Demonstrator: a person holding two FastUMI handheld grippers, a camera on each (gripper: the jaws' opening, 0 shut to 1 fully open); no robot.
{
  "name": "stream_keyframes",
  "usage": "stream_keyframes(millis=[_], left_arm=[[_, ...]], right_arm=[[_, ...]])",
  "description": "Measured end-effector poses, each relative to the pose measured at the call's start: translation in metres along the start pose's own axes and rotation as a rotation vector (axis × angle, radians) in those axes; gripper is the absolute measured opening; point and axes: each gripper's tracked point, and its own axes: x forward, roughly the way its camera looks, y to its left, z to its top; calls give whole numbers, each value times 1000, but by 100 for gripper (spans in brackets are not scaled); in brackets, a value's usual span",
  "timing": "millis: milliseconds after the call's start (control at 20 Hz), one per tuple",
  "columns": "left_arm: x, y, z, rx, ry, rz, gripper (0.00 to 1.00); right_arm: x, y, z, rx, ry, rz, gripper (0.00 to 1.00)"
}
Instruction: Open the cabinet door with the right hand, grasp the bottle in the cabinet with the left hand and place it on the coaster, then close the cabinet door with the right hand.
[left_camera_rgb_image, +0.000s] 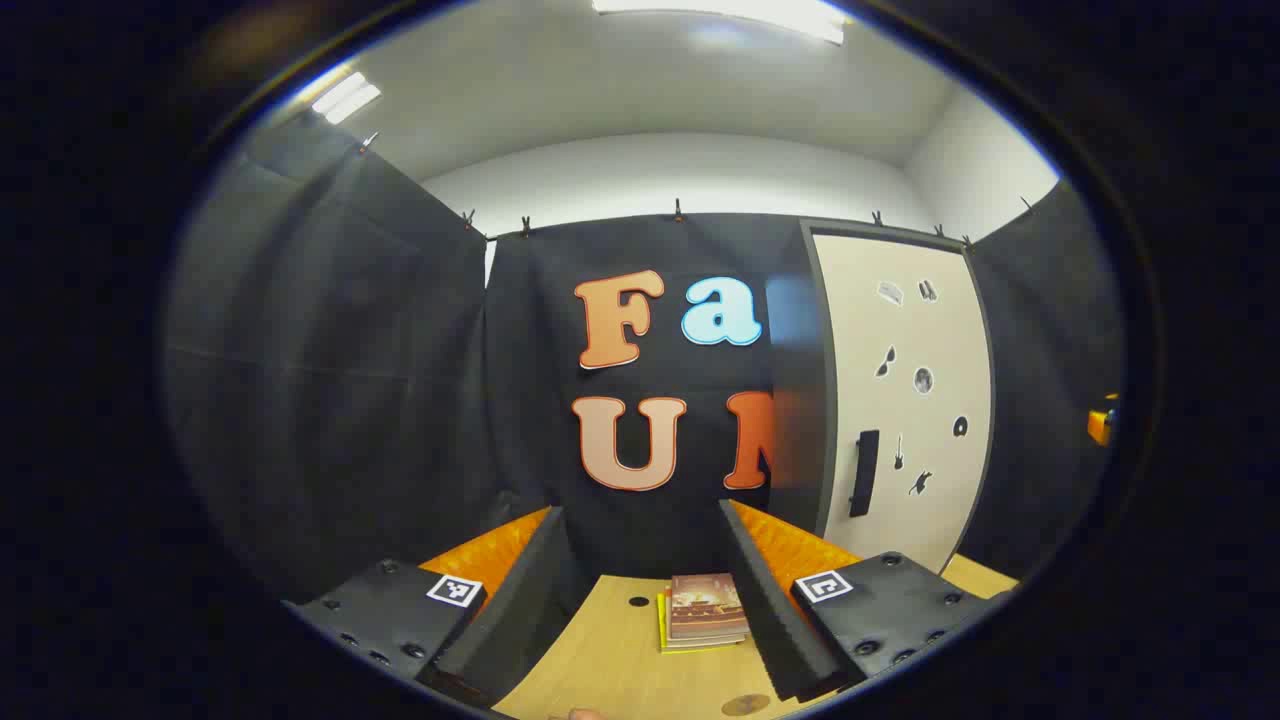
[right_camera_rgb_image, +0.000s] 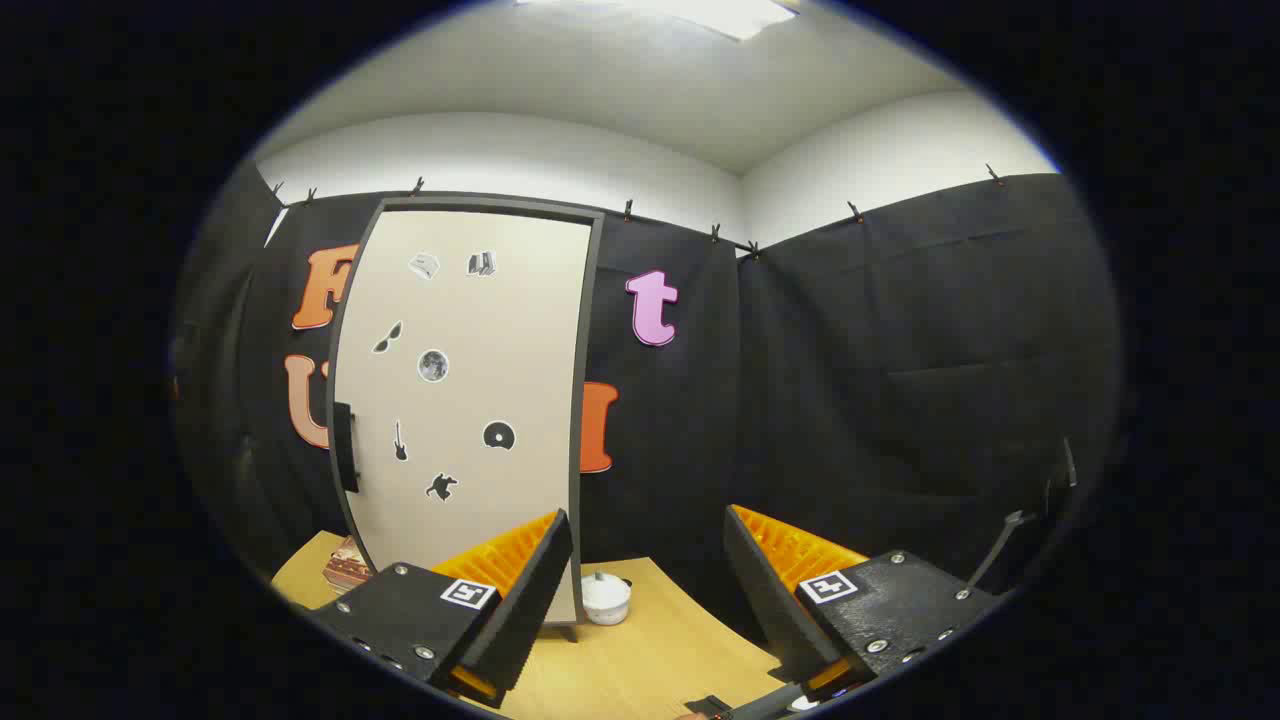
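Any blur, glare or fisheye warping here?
Left gripper view: cabinet door edge smeared, ceiling light blown out, books sharp. Right gripper view: crisp; door bows from fisheye, ceiling light glares.

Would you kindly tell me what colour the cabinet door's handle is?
Black, against the cream cabinet door; the handle shows best in the left gripper view.

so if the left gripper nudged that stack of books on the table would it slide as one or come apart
Probably shears apart: the stack of books already sits uneven, a yellow edge poking out beneath the top cover. The books look thin and flat, so tipping or rolling seems unlikely. The table looks like smooth wood, so the bottom one may slide easily. The left gripper stands open, empty.
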Motion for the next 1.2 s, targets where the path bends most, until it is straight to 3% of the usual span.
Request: stream_keyframes(millis=[400, 450, 500, 800, 1200], left_arm=[[-18, 7, -8, 29, 13, 91, 98], [-20, 9, -10, 33, 15, 102, 98], [-21, 9, -11, 35, 15, 103, 98], [-18, 17, -6, 15, 4, 41, 98], [1, 57, -12, 35, 10, -1, 98]], right_arm=[[5, 9, -12, -12, 29, 90, 95], [5, 14, -15, -9, 34, 100, 100], [5, 18, -16, -7, 38, 109, 95], [-2, 60, -8, 13, 30, 142, 94], [9, 169, 9, 52, 6, 195, 95]])
